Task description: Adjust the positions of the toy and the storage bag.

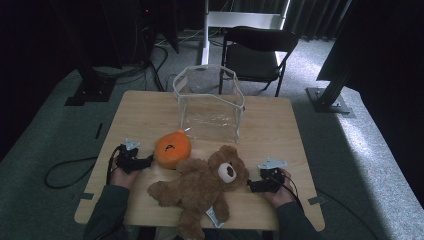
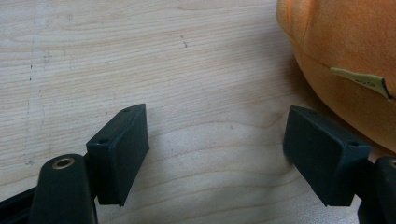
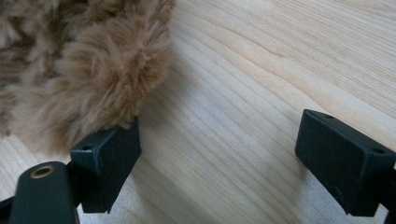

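Note:
A brown teddy bear (image 1: 200, 187) lies on its back across the front of the wooden table (image 1: 280, 130). An orange plush toy (image 1: 172, 148) sits just left of the bear's head. Behind them stands a clear plastic box (image 1: 210, 102) with nothing in it. My left gripper (image 1: 148, 161) rests on the table left of the orange plush (image 2: 345, 60), jaws open with bare wood between them. My right gripper (image 1: 250, 186) lies right of the bear's head, open; the bear's fur (image 3: 93, 70) brushes its left jaw.
A black folding chair (image 1: 257, 50) stands behind the table's far edge. Cables (image 1: 65, 172) trail off the table's left side onto the carpet. Bare wood spreads at the back left and along the right side of the table.

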Demonstrator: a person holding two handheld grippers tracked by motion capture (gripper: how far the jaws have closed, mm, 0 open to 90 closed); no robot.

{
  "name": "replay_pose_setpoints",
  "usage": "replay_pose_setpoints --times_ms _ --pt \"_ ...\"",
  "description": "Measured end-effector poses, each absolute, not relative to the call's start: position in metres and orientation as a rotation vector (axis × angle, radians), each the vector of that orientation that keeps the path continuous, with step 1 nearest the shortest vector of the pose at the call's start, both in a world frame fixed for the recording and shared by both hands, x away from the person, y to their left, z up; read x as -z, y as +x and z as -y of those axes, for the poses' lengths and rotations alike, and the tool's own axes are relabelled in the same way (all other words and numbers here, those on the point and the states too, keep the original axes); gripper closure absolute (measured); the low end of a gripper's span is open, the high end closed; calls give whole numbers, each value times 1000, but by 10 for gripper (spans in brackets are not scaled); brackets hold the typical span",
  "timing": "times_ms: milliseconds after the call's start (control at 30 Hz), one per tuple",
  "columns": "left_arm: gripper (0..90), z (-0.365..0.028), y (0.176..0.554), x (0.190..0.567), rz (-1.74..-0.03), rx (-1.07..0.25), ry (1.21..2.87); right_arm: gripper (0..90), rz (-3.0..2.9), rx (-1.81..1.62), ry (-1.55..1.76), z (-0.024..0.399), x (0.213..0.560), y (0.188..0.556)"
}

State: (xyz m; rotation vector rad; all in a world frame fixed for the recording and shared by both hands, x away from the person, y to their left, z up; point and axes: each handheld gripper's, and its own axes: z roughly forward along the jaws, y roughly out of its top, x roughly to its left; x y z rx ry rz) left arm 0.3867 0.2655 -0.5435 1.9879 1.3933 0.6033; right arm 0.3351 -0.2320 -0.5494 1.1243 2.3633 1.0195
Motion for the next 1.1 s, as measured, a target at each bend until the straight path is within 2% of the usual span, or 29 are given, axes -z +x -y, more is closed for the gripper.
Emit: replay_pose_setpoints --times_ms 400,467,733,867,1100 --pt "230 -265 387 544 -1394 -604 1988 140 -2379 -971 1153 230 546 334" --pt "230 -265 387 543 -1395 -604 1989 253 -2390 -971 1139 231 544 332" --pt "230 -265 387 544 -1393 -603 1989 381 -2396 -964 1098 227 538 326" --pt "230 -265 387 544 -1392 -603 1989 415 -2383 -997 1055 223 527 319" --pt "230 -265 387 544 -1391 -603 1990 395 -2366 -1011 1011 218 512 308"
